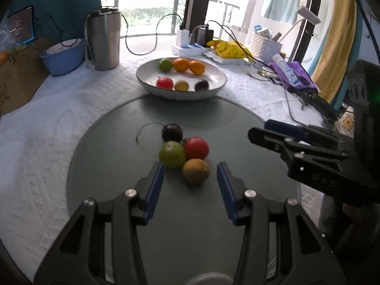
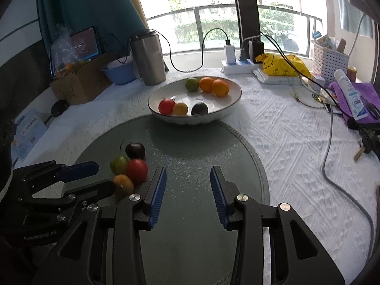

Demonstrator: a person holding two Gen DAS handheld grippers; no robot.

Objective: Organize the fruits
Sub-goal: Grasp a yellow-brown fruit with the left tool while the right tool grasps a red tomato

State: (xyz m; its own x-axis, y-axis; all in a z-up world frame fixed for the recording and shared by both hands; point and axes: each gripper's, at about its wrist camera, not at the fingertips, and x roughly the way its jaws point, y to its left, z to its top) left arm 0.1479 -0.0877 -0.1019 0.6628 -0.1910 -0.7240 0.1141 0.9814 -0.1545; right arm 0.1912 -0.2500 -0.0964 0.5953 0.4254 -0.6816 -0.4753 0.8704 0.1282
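Right now four small fruits (image 1: 184, 153) sit bunched together on the green mat (image 1: 106, 166), near the white bowl (image 1: 181, 79) holding six more. The left tongs (image 1: 190, 172) gape wide around the brownish one, probably to grab it. The right tongs (image 2: 188, 178) wait open and empty beside them.

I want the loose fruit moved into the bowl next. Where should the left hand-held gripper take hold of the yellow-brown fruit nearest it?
Grip the yellow-brown fruit across its widest middle, coming from the near side. It is round and lies on the mat, with the green fruit and red fruit crowding its far side. The left hand-held gripper is open, its fingers already nearly on either side of it.
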